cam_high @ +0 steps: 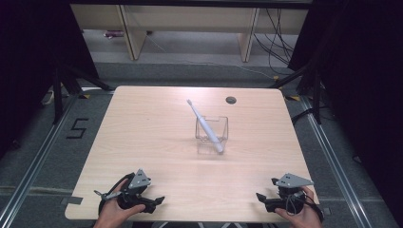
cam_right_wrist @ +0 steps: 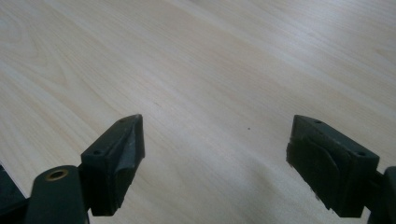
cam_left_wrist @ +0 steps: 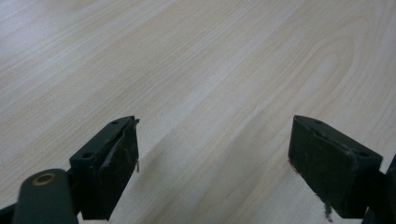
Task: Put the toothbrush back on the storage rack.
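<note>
White toothbrush (cam_high: 205,126) leaning diagonally in a clear square glass container (cam_high: 212,134), bristle end up and tilted toward the far left, handle end down at the near right corner. Container standing right of centre on the light wood surface (cam_high: 142,142), well apart from both grippers. Small dark cable hole (cam_high: 231,99) beyond it, near the far edge.

Left gripper (cam_high: 154,203) held at the near left edge, jaws spread wide with bare wood between them (same in the left gripper view (cam_left_wrist: 212,149)). Right gripper (cam_high: 264,198) held at the near right edge, likewise spread and pinching nothing, as the right gripper view (cam_right_wrist: 215,149) confirms. 2 hands, 1 on each gripper.

Probably the very start of a reach for the brush. Likely risks: glass walls hard to judge, so a jaw could knock the container and slide or tip it; a pull along the wrong angle could lever the brush against the rim and drag the container over; a pinch on the thin, smooth neck could let the brush rotate or slip.
</note>
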A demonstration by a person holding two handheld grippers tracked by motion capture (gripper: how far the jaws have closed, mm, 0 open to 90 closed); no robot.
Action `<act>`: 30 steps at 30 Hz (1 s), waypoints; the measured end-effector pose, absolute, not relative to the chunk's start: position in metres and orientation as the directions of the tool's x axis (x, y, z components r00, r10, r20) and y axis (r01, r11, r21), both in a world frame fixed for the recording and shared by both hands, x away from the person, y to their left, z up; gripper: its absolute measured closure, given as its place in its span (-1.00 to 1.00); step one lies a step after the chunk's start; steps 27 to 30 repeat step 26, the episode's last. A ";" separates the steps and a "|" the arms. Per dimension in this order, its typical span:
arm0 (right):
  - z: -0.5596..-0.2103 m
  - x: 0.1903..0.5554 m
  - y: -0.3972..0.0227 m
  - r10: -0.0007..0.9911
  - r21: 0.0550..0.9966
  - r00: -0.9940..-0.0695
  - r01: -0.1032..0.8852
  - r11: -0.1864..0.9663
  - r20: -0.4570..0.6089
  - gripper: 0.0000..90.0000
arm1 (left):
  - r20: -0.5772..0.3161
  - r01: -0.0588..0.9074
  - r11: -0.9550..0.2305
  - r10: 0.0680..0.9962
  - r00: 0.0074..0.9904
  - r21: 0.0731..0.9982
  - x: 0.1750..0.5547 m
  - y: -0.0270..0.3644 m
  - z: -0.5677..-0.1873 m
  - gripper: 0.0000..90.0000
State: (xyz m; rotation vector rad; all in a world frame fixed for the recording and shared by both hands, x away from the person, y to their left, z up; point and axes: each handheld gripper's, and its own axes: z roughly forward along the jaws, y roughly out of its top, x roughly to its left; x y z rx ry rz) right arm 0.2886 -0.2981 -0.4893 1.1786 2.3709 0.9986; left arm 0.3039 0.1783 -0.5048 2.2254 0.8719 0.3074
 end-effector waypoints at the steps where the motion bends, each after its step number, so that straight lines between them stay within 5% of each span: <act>1: -0.490 0.289 -0.299 0.782 0.707 -0.623 0.563 0.427 0.025 -0.57 | -0.036 0.497 -0.516 0.668 0.743 0.697 0.304 0.178 -0.505 -0.66; 30: -0.491 0.282 -0.307 0.793 0.719 -0.609 0.549 0.426 -0.005 -0.58 | -0.037 0.499 -0.516 0.669 0.743 0.697 0.304 0.178 -0.505 -0.66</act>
